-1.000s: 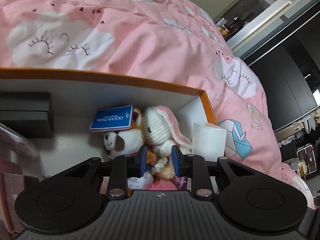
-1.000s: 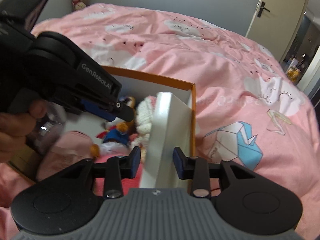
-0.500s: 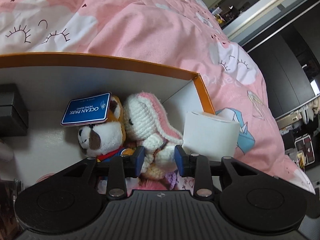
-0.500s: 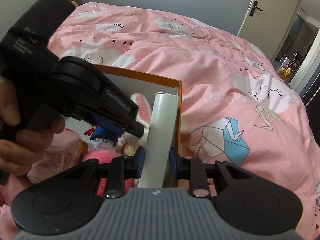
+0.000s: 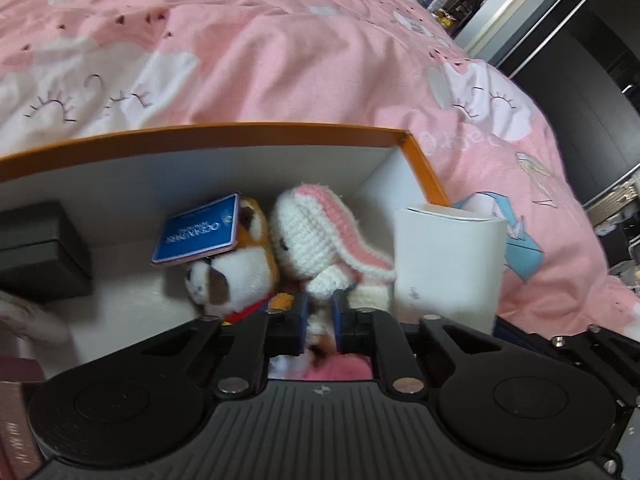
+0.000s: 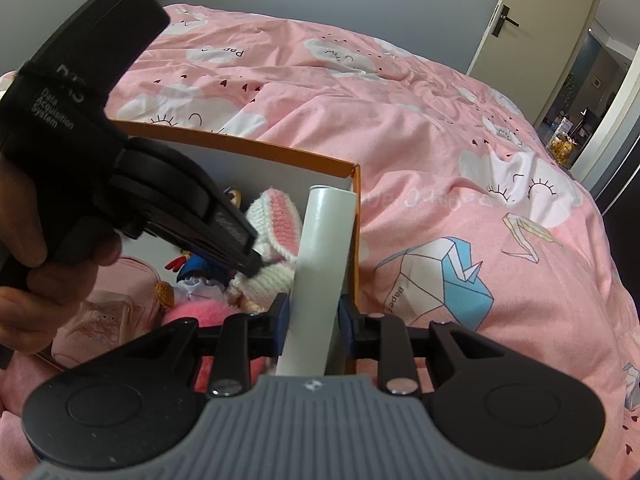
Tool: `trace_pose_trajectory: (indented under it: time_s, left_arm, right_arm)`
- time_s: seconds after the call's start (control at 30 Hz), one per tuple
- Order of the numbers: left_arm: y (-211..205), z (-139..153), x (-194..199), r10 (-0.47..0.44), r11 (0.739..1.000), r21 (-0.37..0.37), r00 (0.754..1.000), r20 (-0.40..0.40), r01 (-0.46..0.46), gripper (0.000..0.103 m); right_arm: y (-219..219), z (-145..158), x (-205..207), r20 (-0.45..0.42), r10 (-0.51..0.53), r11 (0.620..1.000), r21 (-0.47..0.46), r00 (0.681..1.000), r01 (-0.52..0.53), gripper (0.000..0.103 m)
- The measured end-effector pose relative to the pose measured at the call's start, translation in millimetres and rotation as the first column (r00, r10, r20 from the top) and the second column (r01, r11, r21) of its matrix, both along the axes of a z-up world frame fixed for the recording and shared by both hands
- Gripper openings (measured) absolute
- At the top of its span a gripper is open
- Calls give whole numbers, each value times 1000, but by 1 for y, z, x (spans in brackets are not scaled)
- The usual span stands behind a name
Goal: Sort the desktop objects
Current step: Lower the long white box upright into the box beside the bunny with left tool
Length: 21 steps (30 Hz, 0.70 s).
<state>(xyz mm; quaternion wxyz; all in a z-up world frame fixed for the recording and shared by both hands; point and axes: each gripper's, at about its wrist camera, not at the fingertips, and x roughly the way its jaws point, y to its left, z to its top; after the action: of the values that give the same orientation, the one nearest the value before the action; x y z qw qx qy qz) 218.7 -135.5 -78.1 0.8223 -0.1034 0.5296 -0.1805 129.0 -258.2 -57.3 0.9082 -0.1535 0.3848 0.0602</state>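
Note:
An orange-rimmed white box lies on the pink bed. Inside it a crocheted white-and-pink bunny leans against a brown-and-white dog plush that carries a blue card. My left gripper reaches down into the box, its jaws shut on a bit of the bunny's white yarn below the ear. A tall white box stands upright in the right corner. My right gripper is shut on its narrow sides.
A black case sits at the box's left wall. A pink pouch and a pink fluffy thing lie at the near side. A hand holds the left gripper. The pink bed cover spreads all around; a door stands beyond.
My left gripper's jaws have gone from apart to shut at the bunny's lower body, and its view has tilted a little. My right gripper closed on the white box and has kept still since.

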Motion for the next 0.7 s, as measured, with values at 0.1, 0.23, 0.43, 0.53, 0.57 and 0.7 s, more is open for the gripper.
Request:
trace_pose_trajectory:
  time_s: [0.1, 0.23, 0.43, 0.53, 0.57, 0.7]
  left_arm:
    - [7, -14, 1, 15, 1000, -5, 999, -41, -15, 1]
    - [16, -10, 0, 22, 997, -74, 999, -25, -23, 2]
    - [30, 2, 2, 54, 974, -220, 998, -19, -57, 25]
    - [28, -2, 7, 62, 972, -222, 997, -51, -72, 27]
    - [26, -3, 8, 68, 974, -213, 996, -55, -78, 27]
    - [29, -1, 4, 91, 971, -216, 994, -56, -101, 27]
  right_arm:
    - [2, -3, 3, -1, -4, 1000, -6, 1000, 4, 29]
    - [3, -6, 10, -9, -9, 1000, -10, 1000, 8, 29]
    - [3, -10, 18, -20, -7, 1000, -4, 1000, 7, 29]
    - [4, -10, 23, -27, 3, 1000, -6, 1000, -3, 29]
    - [5, -10, 25, -28, 8, 1000, -11, 1000, -8, 29]
    - [10, -15, 35, -36, 32, 999, -35, 999, -34, 30]
